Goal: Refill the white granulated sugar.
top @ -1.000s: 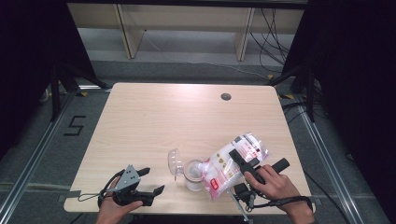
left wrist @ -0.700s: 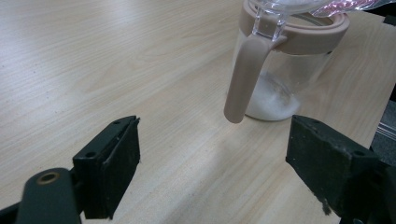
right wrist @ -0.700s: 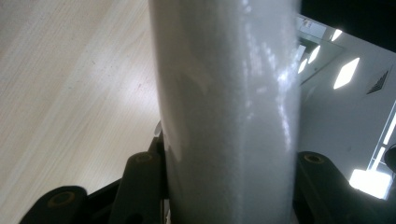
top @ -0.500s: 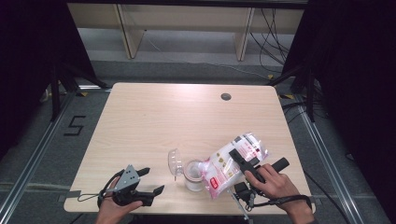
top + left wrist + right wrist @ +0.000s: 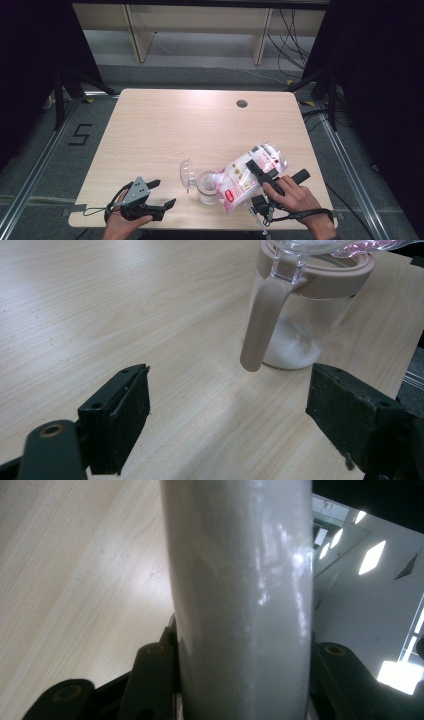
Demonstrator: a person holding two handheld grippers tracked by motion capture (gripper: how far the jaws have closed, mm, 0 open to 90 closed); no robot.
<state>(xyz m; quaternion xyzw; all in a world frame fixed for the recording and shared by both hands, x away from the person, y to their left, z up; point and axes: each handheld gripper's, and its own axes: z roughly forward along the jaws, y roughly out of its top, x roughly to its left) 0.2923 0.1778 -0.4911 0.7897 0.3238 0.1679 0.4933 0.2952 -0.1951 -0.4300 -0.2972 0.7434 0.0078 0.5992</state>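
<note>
The right gripper (image 5: 262,172) has its jaws pressed on both sides of a clear plastic bag of white powder with a pink-and-white label (image 5: 247,175), holding it tilted with its lower end over the mouth of a small clear jar with a beige rim and open lid (image 5: 206,186). The jar stands on the light wooden table (image 5: 200,125) near its front edge, at about 9 o'clock from the bag. The left gripper (image 5: 162,194), at 9 o'clock from the jar and apart from it, rests with its jaws spread wide and nothing between them.
</note>
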